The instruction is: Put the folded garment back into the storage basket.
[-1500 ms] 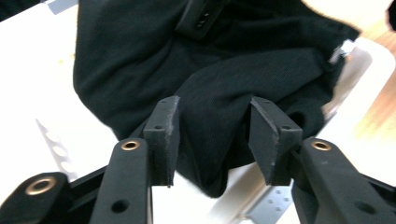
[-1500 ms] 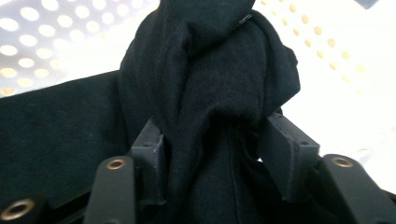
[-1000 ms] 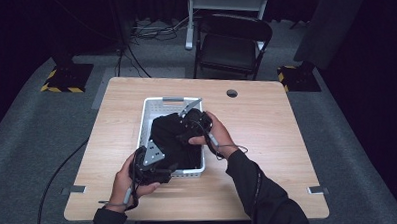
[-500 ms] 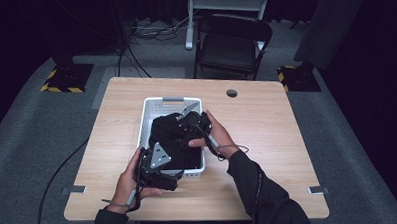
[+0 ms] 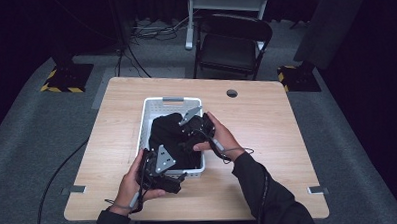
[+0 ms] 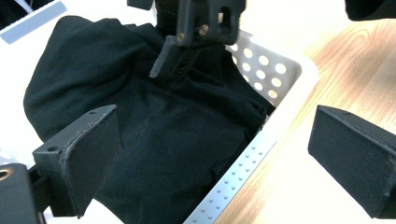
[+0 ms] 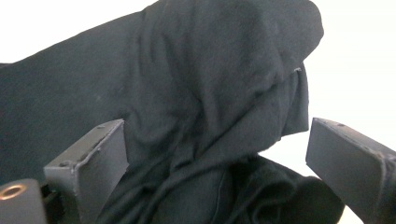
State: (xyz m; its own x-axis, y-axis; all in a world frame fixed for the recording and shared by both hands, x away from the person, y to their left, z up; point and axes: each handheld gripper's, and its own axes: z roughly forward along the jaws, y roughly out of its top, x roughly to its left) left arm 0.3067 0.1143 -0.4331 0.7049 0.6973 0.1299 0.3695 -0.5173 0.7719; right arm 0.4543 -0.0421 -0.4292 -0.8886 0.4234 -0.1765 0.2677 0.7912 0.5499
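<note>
A white perforated basket [image 5: 145, 116] stands mid-table with a crumpled black garment [image 5: 167, 130] heaped inside. My left gripper [image 5: 174, 169] is at the basket's near rim. Its jaws have just been opening and now stand open [image 6: 215, 140], one over the garment [image 6: 168, 140], one outside over the table, with the rim [image 6: 243, 163] between them. My right gripper [image 5: 185, 137] reaches into the basket from the right side. Its jaws have also just been opening and are open [image 7: 215, 149], with folds of the garment [image 7: 196, 84] lying loose between them, touching neither pad.
The wooden table [image 5: 267, 129] has a cable hole [image 5: 231, 93] at the back right and bare wood on both sides of the basket. A black folding chair [image 5: 234, 40] stands beyond the far edge. Cables run across the grey floor at left.
My left gripper has slid slightly back toward the basket's near rim. The right hand stays over the garment in the same place.
</note>
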